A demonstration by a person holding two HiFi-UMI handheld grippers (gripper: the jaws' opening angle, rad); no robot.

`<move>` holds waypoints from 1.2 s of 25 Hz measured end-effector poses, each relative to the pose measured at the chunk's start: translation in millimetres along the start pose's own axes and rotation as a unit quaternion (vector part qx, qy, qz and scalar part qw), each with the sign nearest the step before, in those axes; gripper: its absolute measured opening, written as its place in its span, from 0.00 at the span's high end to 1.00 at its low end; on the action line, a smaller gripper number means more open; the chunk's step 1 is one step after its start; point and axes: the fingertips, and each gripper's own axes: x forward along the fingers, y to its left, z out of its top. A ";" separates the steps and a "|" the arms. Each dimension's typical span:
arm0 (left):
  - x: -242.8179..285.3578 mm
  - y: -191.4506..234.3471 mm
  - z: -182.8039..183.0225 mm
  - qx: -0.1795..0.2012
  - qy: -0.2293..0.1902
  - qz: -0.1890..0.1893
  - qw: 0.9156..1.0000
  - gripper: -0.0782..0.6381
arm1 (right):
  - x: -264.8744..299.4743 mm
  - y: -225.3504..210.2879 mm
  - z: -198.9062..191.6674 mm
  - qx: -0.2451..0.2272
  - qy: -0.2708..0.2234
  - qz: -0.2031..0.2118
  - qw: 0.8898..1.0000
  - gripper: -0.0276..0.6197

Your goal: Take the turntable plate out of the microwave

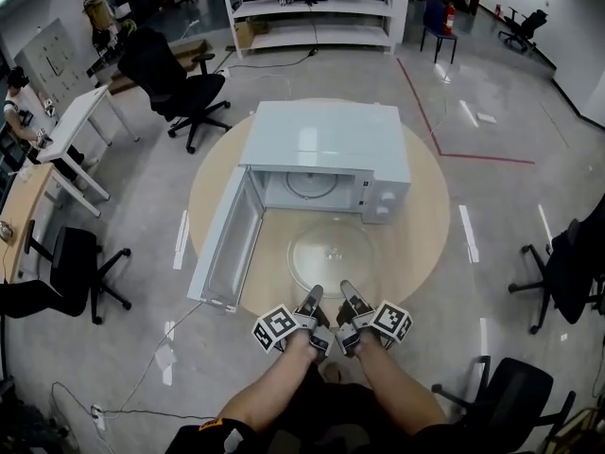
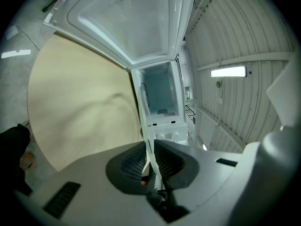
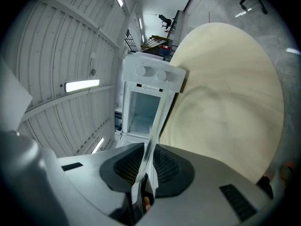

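Note:
The clear glass turntable plate (image 1: 333, 258) hangs level over the round wooden table (image 1: 425, 218), just in front of the open white microwave (image 1: 326, 145). My left gripper (image 1: 314, 297) and right gripper (image 1: 347, 293) are both shut on its near rim, side by side. In the left gripper view the plate (image 2: 146, 121) runs edge-on out from between the pads of the left gripper (image 2: 149, 163), toward the empty cavity (image 2: 160, 91). The right gripper view shows the same: the plate's edge (image 3: 155, 124) is pinched in the right gripper (image 3: 146, 167).
The microwave door (image 1: 230, 239) stands swung open to the left, over the table's edge. A round ring (image 1: 312, 183) lies on the cavity floor. Office chairs (image 1: 184, 88) and desks (image 1: 66, 130) stand on the floor around the table.

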 end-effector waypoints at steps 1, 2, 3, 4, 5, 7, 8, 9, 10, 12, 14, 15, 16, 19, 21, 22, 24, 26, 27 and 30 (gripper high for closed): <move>0.9 4.7 -2.1 -0.002 0.001 0.004 1.000 0.77 | -1.0 -5.0 -1.0 0.003 0.001 -0.004 1.000 0.87; 1.3 10.0 -4.2 -0.005 0.002 0.008 1.000 0.77 | -2.1 -10.3 -2.4 0.005 0.003 -0.009 1.000 0.87; 1.4 15.4 -6.2 -0.008 0.003 0.013 1.000 0.77 | -3.3 -15.6 -3.8 0.008 0.005 -0.014 1.000 0.87; 1.6 20.3 -7.9 -0.011 0.004 0.017 1.000 0.77 | -4.0 -20.4 -4.9 0.010 0.006 -0.018 1.000 0.87; 2.2 24.6 -8.9 -0.014 0.005 0.021 1.000 0.77 | -4.1 -24.4 -5.6 0.012 0.007 -0.021 1.000 0.87; 4.2 31.0 -9.3 -0.018 0.006 0.025 1.000 0.77 | -3.2 -30.5 -6.8 0.015 0.009 -0.026 1.000 0.87; 5.1 33.1 -9.4 -0.019 0.007 0.026 0.999 0.77 | -2.9 -32.7 -7.4 0.015 0.011 -0.028 0.999 0.87; 6.0 34.5 -9.6 -0.019 0.008 0.028 0.999 0.77 | -2.8 -34.4 -7.7 0.015 0.012 -0.031 0.999 0.87; 6.7 35.7 -9.7 -0.019 0.009 0.030 0.999 0.77 | -2.5 -35.9 -7.5 0.016 0.011 -0.032 0.999 0.87; 9.0 38.3 -9.6 -0.019 0.012 0.033 0.999 0.77 | -1.3 -39.4 -6.0 0.019 0.009 -0.034 0.999 0.87; 12.0 41.8 -9.4 -0.020 0.013 0.036 0.999 0.77 | 0.3 -43.6 -4.7 0.022 0.008 -0.037 0.999 0.87; 13.1 43.5 -9.0 -0.021 0.013 0.037 0.999 0.77 | 1.2 -45.5 -4.7 0.024 0.008 -0.038 0.999 0.87; 13.7 45.0 -8.4 -0.021 0.013 0.039 0.999 0.77 | 2.1 -47.1 -5.0 0.026 0.009 -0.040 0.999 0.87; 14.5 49.4 -7.2 -0.023 0.014 0.044 0.999 0.77 | 3.9 -51.3 -6.9 0.031 0.009 -0.044 0.998 0.87; 14.6 52.2 -7.7 -0.022 0.017 0.047 0.998 0.77 | 3.8 -53.9 -7.8 0.034 0.008 -0.047 0.998 0.87; 14.2 53.2 -7.9 -0.021 0.018 0.048 0.998 0.77 | 3.6 -54.8 -8.4 0.036 0.008 -0.048 0.998 0.87; 13.2 55.2 -8.4 -0.018 0.020 0.050 0.998 0.77 | 2.7 -56.5 -9.8 0.040 0.007 -0.051 0.998 0.87; 13.0 58.5 -9.9 -0.014 0.023 0.055 0.998 0.77 | 1.6 -59.9 -10.8 0.044 0.007 -0.055 0.997 0.87; 13.1 60.7 -10.8 -0.011 0.026 0.059 0.998 0.77 | 1.3 -61.6 -11.1 0.044 0.008 -0.058 0.997 0.87; 12.2 67.8 -12.8 -0.001 0.036 0.075 0.997 0.76 | 1.2 -64.7 -13.2 0.046 0.009 -0.070 0.996 0.87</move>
